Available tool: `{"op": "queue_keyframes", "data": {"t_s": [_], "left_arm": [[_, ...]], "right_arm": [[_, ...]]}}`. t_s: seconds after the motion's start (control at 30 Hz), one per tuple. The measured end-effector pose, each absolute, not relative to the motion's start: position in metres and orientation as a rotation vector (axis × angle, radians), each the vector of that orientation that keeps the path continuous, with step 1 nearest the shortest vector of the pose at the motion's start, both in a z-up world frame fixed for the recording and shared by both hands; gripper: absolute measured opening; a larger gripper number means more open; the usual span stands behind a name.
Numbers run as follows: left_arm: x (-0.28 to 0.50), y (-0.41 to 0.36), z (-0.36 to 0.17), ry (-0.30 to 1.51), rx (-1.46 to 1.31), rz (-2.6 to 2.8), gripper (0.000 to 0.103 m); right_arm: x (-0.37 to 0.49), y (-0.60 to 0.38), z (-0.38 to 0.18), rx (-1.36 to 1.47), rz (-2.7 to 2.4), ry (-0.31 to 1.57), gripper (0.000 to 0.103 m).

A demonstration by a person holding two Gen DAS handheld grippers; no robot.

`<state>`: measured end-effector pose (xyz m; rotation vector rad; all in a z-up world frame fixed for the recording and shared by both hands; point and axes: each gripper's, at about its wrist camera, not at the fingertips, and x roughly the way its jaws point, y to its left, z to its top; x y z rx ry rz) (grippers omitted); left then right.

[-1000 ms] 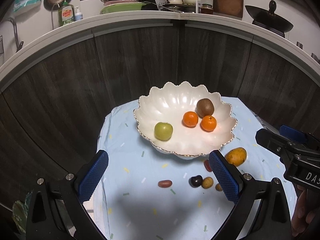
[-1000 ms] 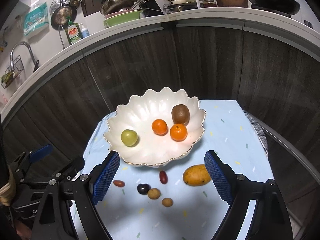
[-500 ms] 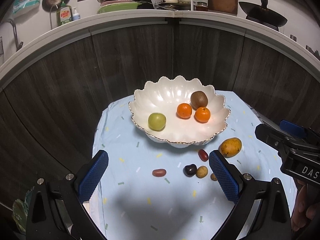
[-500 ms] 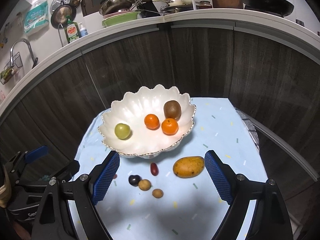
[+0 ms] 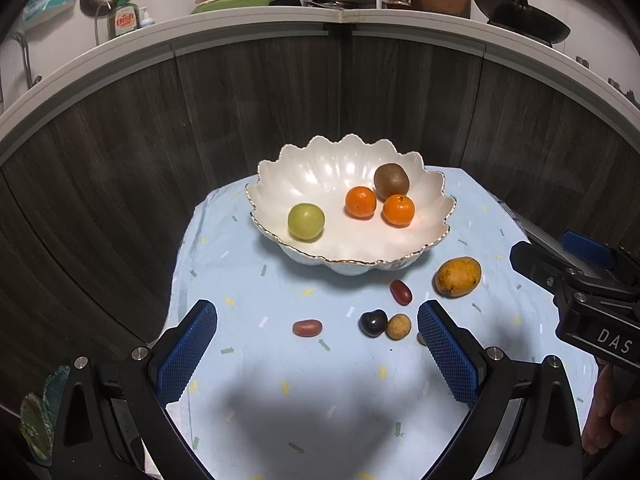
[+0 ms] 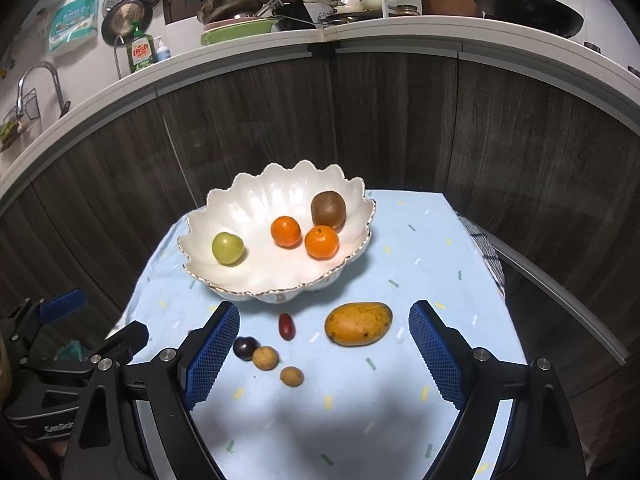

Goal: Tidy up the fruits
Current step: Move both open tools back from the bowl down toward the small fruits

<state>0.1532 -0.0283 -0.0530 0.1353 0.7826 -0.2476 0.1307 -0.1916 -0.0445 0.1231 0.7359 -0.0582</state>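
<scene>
The mango (image 6: 358, 323) lies ahead between the right gripper (image 6: 324, 346)'s released, empty jaws

We saw a white scalloped bowl (image 6: 200, 236) with a gilt rim standing on the cloth, holding a green fruit (image 6: 227, 248) at its left, two tangerines (image 6: 285, 231) side by side, and a brown kiwi (image 6: 328, 209) behind them, touching the right one. In front of the bowl, loose on the cloth, lay a yellow mango (image 6: 358, 323) on its side, a red oblong fruit (image 6: 286, 325), a dark plum (image 6: 245, 347) touching a tan round fruit (image 6: 265, 357) — and a second tan one (image 6: 291, 376) just beside. Another red oblong fruit (image 5: 307, 327) lay further left, apart.
</scene>
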Motion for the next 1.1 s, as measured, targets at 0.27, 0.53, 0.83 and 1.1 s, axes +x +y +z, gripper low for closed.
{"op": "queue_keyframes", "data": {"t_s": [0.27, 0.53, 0.83, 1.1], "left_arm": [[0.148, -0.035, -0.063, 0.76, 0.164, -0.253, 0.102], [0.146, -0.041, -0.079, 0.755, 0.171, -0.262, 0.102], [0.15, -0.043, -0.103, 0.775, 0.172, -0.261, 0.102], [0.152, -0.039, -0.114, 0.76, 0.186, -0.254, 0.102]], "right_arm": [[0.125, -0.194, -0.057, 0.103, -0.066, 0.727, 0.088], [0.123, -0.196, -0.072, 0.079, -0.07, 0.725, 0.088], [0.126, -0.198, -0.093, 0.077, -0.061, 0.745, 0.088], [0.129, -0.194, -0.111, 0.082, -0.036, 0.768, 0.088]]}}
